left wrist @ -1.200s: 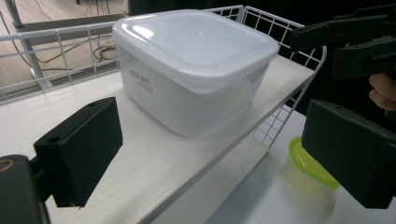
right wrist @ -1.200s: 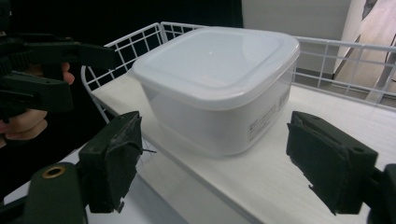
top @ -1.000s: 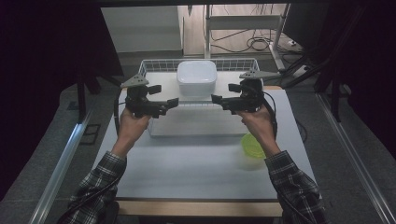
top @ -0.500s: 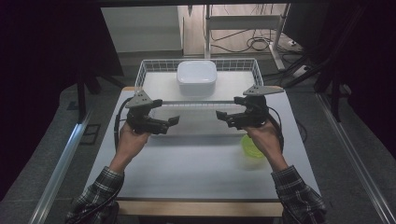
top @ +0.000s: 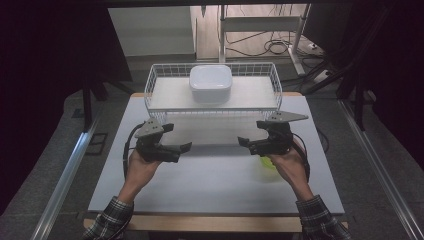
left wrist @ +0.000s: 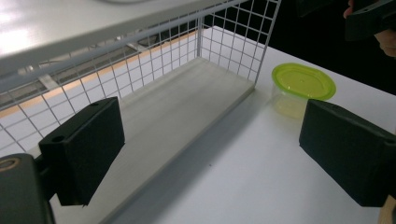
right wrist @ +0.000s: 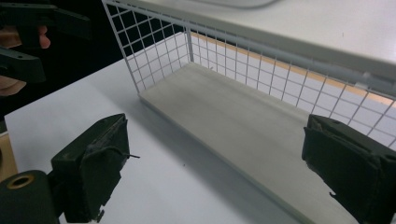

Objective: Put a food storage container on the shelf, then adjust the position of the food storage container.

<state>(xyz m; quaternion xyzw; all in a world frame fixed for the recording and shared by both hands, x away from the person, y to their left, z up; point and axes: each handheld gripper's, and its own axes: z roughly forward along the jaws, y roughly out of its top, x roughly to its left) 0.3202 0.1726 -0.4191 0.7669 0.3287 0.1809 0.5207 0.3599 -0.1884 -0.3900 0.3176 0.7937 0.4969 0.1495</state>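
1. The wire basket (top: 212, 95) stands at the far side of the white table (top: 210, 175), with a pale board as its floor and a white lidded container (top: 210, 82) resting in the middle of it.
2. My left gripper (top: 184, 147) and right gripper (top: 243, 142) hover over the table just in front of the basket, facing each other, each with its jaws spread wide and nothing between them.
3. As I judge it, the basket and container sit settled where they belong, and neither is touched by me; what is left seems to concern the small clear tub with a green lid (top: 267, 164), lying just beside my right hand (top: 290, 167) near the table's right edge.
4. The left gripper view gives the tub (left wrist: 301, 88) plainly, its lid on, standing just past the basket's near corner, where the high view half hides it behind my hand.
5. The right gripper view looks along the basket's mesh front (right wrist: 261, 56) and board, with my other gripper in its upper left corner.
6. The high view alone gives the container's top.
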